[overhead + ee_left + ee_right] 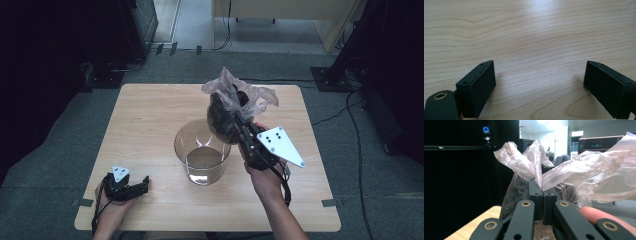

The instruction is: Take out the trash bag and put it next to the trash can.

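- My right gripper sits just right of centre in the high view, its jaws pressed together on the gathered neck of a thin plastic bag.
- In the right gripper view the two black jaws meet at the middle of the frame with the film pinched between them, and the loose top of the plastic bag flares out above and to the right.
- The bag holds something dark and rounded; through the crinkled film I can't tell what it is.
- In the high view the bag hangs clear of the counter, just above the upper right rim of a clear glass bowl at the centre of the frame; its lower side looks to be right at that rim, though I can't say whether it touches.
- The bowl stands upright on the counter.
- My left gripper is at the lower left of the high view, low over the counter near its front edge, well apart from the bowl and the bag.
- In the left gripper view its jaws stand wide apart with bare wooden counter between them, gripping nothing.
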